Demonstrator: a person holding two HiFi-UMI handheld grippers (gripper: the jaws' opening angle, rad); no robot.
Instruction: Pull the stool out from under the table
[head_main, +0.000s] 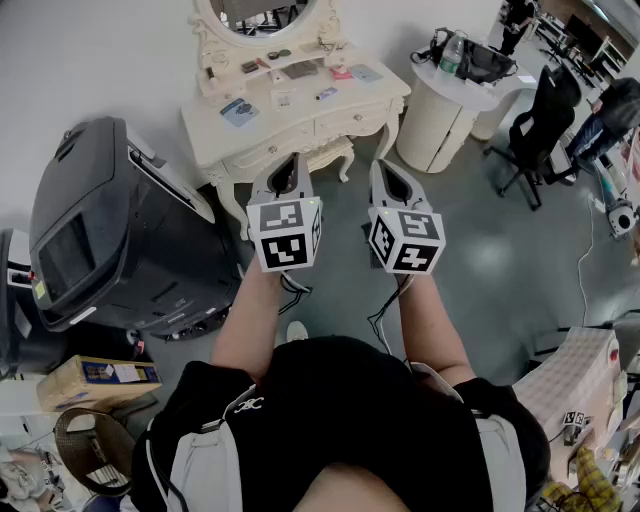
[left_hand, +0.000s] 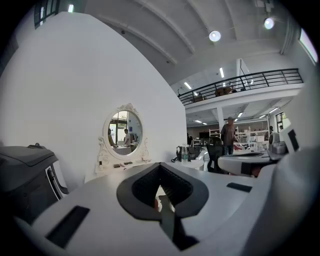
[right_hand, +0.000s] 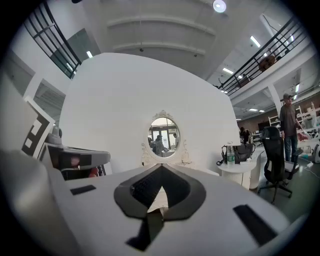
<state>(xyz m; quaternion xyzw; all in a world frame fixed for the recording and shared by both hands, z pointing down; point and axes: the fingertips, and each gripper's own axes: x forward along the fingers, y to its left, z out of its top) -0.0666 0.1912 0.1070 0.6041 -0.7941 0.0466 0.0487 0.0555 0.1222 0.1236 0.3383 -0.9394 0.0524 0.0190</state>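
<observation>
A cream dressing table (head_main: 300, 115) with an oval mirror (head_main: 265, 15) stands against the white wall. The stool (head_main: 330, 157) is tucked under it, and only a carved cream edge and a leg show. My left gripper (head_main: 286, 165) and right gripper (head_main: 386, 172) are held side by side above the grey floor, short of the table's front and pointing at it. Both are shut and hold nothing. In the left gripper view, the left gripper (left_hand: 160, 167) has its tips together below the mirror (left_hand: 125, 132). The right gripper (right_hand: 161, 167) looks the same in its own view, under the mirror (right_hand: 163, 136).
A big black machine (head_main: 110, 230) fills the floor left of the table. A round white table (head_main: 450, 100) with a bottle and bag stands to the right, with a black office chair (head_main: 545, 120) beyond it. Cables (head_main: 385, 310) lie by my feet, and a cardboard box (head_main: 95, 380) sits at lower left.
</observation>
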